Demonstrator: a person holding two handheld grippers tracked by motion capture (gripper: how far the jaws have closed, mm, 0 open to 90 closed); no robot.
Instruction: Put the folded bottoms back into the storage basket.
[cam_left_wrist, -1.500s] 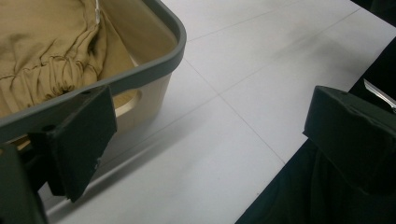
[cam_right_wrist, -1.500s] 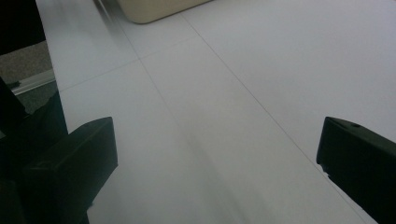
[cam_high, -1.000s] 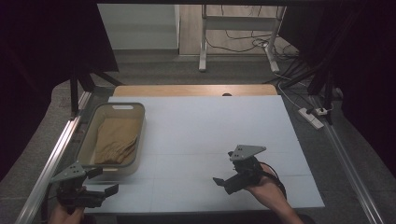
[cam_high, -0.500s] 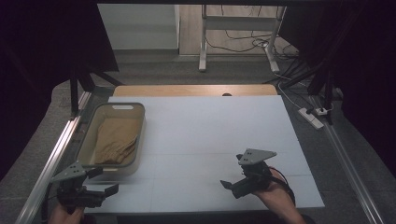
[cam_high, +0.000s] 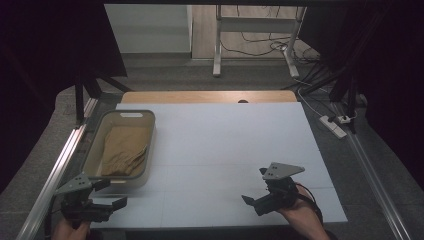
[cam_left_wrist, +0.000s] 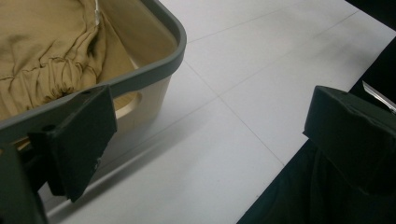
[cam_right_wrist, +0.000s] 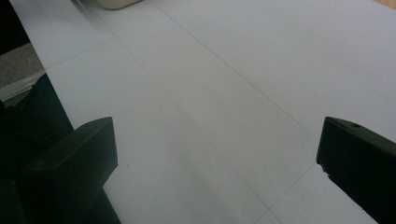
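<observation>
**Fingers spread wide, cloth nearest the left hand**

Fingers of the left gripper (cam_high: 107, 204) are released and empty, just off the near end of the bin (cam_high: 95, 150). The tan cloth (cam_high: 125, 150) lies ahead of them inside it, long axis running away. The right gripper (cam_high: 255, 204), equally spread, sits well apart across the surface (cam_high: 225, 140); the left is likelier to reach.
</observation>
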